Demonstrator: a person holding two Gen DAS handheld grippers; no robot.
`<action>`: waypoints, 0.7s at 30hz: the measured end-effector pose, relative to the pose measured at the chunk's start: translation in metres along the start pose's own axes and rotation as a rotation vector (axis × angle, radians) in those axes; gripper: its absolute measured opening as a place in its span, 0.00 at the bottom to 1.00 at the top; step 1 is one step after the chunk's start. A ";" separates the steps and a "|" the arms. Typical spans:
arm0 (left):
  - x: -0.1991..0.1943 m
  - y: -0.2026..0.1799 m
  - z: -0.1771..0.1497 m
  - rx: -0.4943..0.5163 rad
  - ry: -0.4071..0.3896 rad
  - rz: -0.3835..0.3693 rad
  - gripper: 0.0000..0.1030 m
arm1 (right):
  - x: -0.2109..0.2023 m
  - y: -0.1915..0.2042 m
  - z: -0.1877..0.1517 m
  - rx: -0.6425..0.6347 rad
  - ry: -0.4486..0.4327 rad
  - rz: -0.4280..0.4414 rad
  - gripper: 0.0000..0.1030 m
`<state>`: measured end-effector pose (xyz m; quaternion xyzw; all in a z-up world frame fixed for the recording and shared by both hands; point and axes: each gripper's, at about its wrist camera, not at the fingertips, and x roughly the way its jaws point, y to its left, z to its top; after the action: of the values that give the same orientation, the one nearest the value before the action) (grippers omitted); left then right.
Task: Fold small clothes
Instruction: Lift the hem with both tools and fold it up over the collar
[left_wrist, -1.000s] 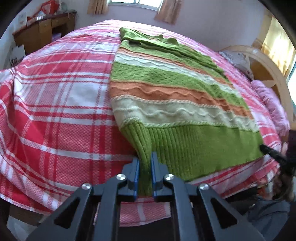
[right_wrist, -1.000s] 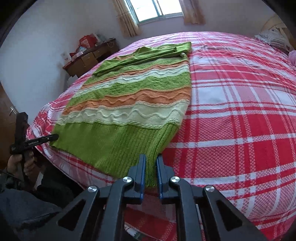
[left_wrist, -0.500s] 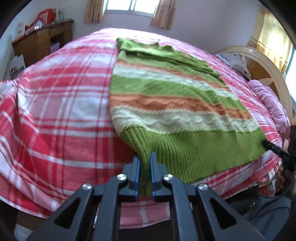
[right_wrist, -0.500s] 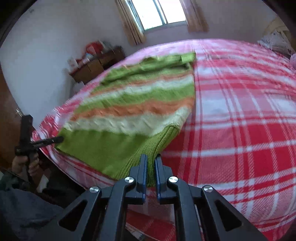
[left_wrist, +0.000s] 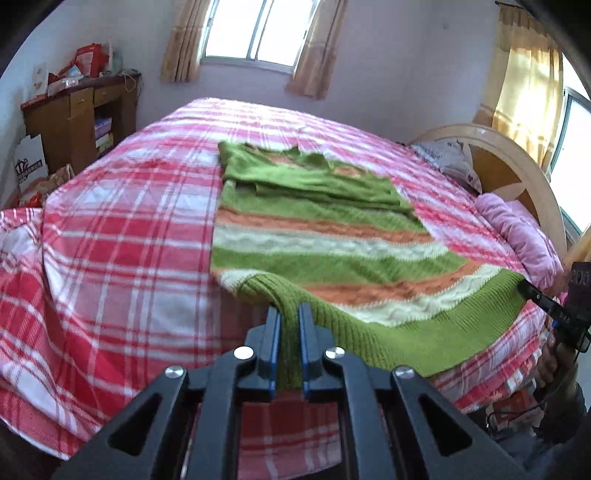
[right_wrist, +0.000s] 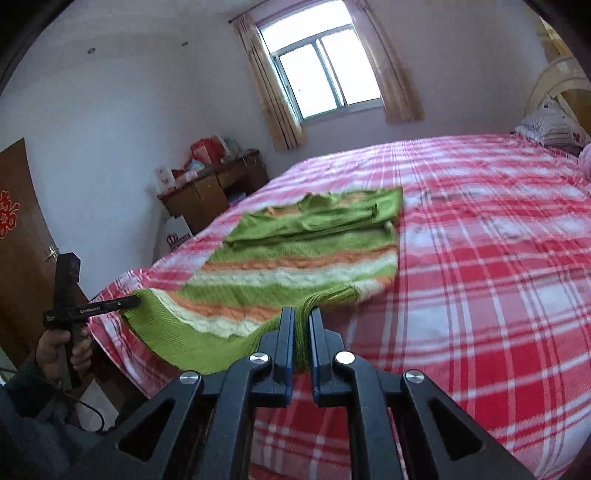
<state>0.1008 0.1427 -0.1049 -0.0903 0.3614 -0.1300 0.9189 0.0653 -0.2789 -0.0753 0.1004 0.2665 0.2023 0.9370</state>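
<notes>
Both bottom corners of the green, orange and cream striped knit sweater (left_wrist: 325, 254) have just come up off the red-and-white plaid bedspread (left_wrist: 122, 236), the ribbed hem now slung between the two tools. The left gripper (left_wrist: 289, 314) is clamped on one corner and the right gripper (right_wrist: 302, 317) on the other, each at six o'clock in its own view. The sweater's upper part lies flat towards twelve o'clock, so the hem looks ready to be carried over it for a fold.

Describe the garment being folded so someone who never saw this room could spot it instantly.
Find the big bed under its red-and-white plaid cover. On it lies a knit sweater, its near hem lifted by the left gripper and right gripper. It is the only green thing there, banded in orange and cream.
</notes>
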 end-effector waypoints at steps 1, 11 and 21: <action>-0.001 -0.001 0.003 -0.001 -0.010 0.000 0.09 | 0.000 0.000 0.004 -0.002 -0.011 0.000 0.06; 0.005 -0.003 0.060 -0.038 -0.104 0.003 0.09 | 0.012 -0.007 0.062 0.017 -0.121 0.025 0.06; 0.021 -0.003 0.114 -0.062 -0.158 -0.004 0.08 | 0.030 -0.015 0.115 -0.007 -0.169 0.000 0.04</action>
<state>0.1941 0.1418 -0.0355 -0.1295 0.2915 -0.1133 0.9410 0.1557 -0.2882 0.0028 0.1138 0.1857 0.1942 0.9565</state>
